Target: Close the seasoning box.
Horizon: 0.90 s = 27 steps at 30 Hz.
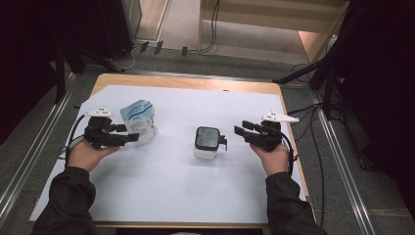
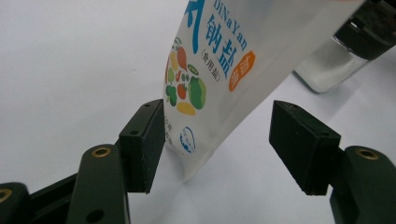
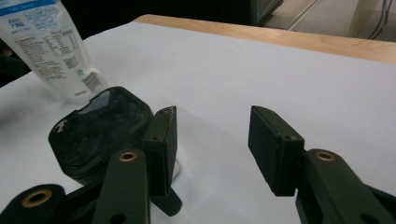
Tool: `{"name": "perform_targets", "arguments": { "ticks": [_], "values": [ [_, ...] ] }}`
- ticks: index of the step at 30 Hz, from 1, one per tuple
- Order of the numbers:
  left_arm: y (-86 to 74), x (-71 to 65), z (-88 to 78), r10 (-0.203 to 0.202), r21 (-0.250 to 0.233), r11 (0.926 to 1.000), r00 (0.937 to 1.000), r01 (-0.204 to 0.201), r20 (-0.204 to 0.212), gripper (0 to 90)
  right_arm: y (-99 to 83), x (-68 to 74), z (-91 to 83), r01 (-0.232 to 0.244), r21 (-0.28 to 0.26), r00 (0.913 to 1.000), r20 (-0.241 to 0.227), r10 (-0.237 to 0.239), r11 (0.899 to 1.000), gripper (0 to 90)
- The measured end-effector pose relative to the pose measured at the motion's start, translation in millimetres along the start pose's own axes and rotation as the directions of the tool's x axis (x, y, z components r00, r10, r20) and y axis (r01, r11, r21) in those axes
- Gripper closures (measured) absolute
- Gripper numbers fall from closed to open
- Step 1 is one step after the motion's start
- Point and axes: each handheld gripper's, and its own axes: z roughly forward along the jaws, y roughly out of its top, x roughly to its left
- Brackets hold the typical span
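My left gripper (image 2: 217, 144) stands half open around the salt pouch (image 2: 219, 70) at far left, one pad touching (no squeeze yet), so I'd close gently, low down; my right gripper (image 3: 212, 144) gapes empty right of the black-lidded jar (image 1: 207, 142)

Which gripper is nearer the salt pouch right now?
Left. The left gripper has the salt pouch between its open jaws, one pad at its edge. The right gripper is across the paper, open, beyond the black-lidded container.
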Motion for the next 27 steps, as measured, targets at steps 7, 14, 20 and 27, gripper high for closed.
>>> {"name": "perform_targets", "arguments": {
  "ticks": [7, 14, 20, 27],
  "values": [
    [-3.7, 6.1, -7.9, -0.018, -0.016, 0.9997, 0.9998, 0.018, -0.009, 37.3, -5.1, -16.3, -10.8, -0.027, -0.004, 0.9983, 0.051, 0.027, 1.0, 53.2],
    [-4.9, 11.3, -9.8, -0.04, -0.015, 0.9991, 0.9991, 0.04, -0.015, 37.3, -9.6, -29.6, -24.8, -0.041, -0.017, 0.9949, 0.091, 0.042, 0.999, 51.0],
    [-5.1, 13.4, -9.6, -0.04, -0.005, 0.9992, 0.9989, 0.04, -0.022, 37.3, -17.3, -38.2, -29.5, -0.047, 0.006, 0.9924, 0.114, 0.046, 0.999, 48.1],
    [-5.5, 15.6, -8.9, -0.046, -0.011, 0.9989, 0.9986, 0.045, -0.026, 37.3, -20.6, -41.3, -25.8, -0.044, 0.03, 0.9908, 0.129, 0.04, 0.999, 46.8]
  ]
}}
